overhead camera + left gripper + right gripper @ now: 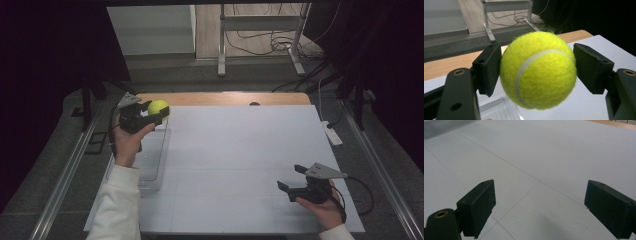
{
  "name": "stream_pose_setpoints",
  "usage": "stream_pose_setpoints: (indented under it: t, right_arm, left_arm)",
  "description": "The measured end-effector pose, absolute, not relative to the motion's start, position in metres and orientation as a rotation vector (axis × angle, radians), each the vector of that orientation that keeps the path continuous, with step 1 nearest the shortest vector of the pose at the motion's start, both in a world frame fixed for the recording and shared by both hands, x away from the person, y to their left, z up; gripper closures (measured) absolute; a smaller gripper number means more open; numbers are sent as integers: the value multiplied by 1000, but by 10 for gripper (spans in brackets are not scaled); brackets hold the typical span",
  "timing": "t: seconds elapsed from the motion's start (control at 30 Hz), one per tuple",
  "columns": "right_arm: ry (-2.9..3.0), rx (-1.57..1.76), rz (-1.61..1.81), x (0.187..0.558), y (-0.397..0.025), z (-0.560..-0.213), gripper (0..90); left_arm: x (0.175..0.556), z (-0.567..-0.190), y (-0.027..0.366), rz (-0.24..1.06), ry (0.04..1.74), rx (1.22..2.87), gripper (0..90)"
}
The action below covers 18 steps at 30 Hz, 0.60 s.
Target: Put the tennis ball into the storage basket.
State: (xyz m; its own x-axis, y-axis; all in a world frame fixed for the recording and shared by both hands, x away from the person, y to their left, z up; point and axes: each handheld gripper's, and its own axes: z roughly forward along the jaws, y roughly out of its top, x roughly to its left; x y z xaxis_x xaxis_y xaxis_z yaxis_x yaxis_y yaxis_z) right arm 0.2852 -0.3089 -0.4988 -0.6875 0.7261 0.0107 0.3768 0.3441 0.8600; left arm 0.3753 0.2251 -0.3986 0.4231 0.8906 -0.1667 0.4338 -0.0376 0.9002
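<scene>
left hand-held gripper (159, 116) raised, jaws around tennis ball (158, 108)

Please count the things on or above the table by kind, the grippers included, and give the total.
Tennis ball: 1, yellow-green, held in the left gripper
Clear plastic container: 1, at the table's left edge
Grippers: 2, the left gripper and the right gripper, which is open over the white table
Total: 4

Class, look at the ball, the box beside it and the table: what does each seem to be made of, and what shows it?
Ball: fuzzy yellow felt, white seam; likely a tennis ball, held in the left tongs.
Box: clear, glossy, probably plastic.
Table: wood-look edge under a matte white sheet, maybe paper.
</scene>
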Motion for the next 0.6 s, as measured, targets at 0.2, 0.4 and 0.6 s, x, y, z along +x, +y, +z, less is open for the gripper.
stream_pose_setpoints:
  t: [0.2,0.4,0.6]
  right_arm:
    - [2239,972,1282,285,-309,-499,103]
    - [2239,973,1284,285,-309,-499,104]
    - [2241,974,1295,285,-308,-499,103]
  left_arm:
    - [376,-400,232,561,1192,1638,274]
    - [377,-402,238,567,1213,1629,274]
    - [378,-402,243,574,1229,1620,274]
